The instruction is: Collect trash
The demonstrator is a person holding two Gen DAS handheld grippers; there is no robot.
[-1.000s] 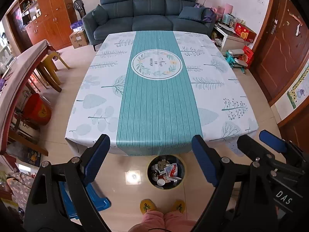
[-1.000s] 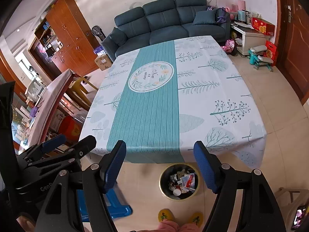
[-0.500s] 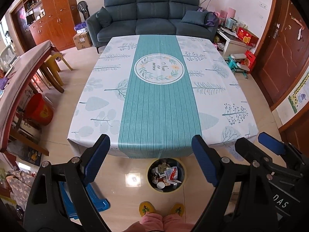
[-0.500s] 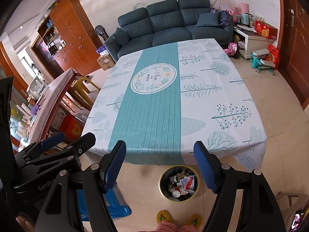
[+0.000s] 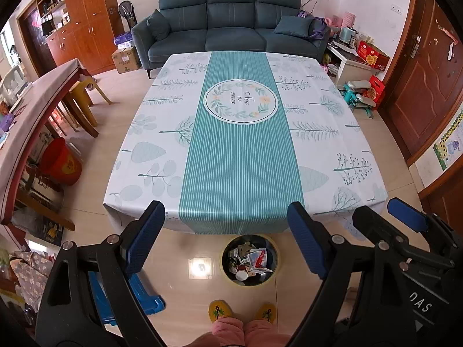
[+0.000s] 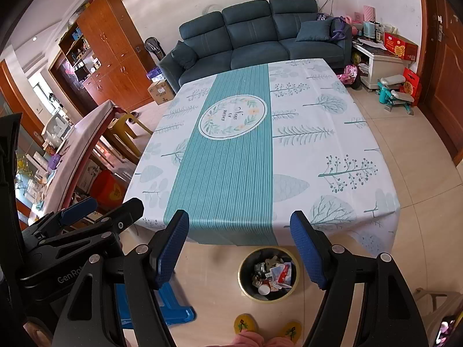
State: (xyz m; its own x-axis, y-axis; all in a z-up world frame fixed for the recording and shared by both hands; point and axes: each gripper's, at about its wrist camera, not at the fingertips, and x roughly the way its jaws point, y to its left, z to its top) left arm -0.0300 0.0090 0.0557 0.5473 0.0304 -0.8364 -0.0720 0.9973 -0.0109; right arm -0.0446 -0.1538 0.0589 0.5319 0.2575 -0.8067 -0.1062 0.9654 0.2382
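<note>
A round black trash bin (image 5: 249, 259) with a gold rim stands on the floor just in front of the table's near edge; it holds wrappers, a paper cup and other scraps, and it also shows in the right wrist view (image 6: 268, 273). My left gripper (image 5: 225, 240) is open and empty, held high above the floor near the bin. My right gripper (image 6: 240, 248) is open and empty beside it. The table (image 5: 240, 144) wears a white and teal leaf-print cloth with no trash on it.
A blue plastic stool (image 5: 139, 292) stands on the floor left of the bin. My feet in yellow slippers (image 5: 220, 310) are just behind it. A long side table (image 5: 31, 115), a red bucket (image 5: 59, 162) and yellow stools stand left. A sofa (image 5: 231, 23) is beyond.
Both grippers have risen and drawn back a little, so the table and bin sit lower and smaller in view. The jaws stay open.
</note>
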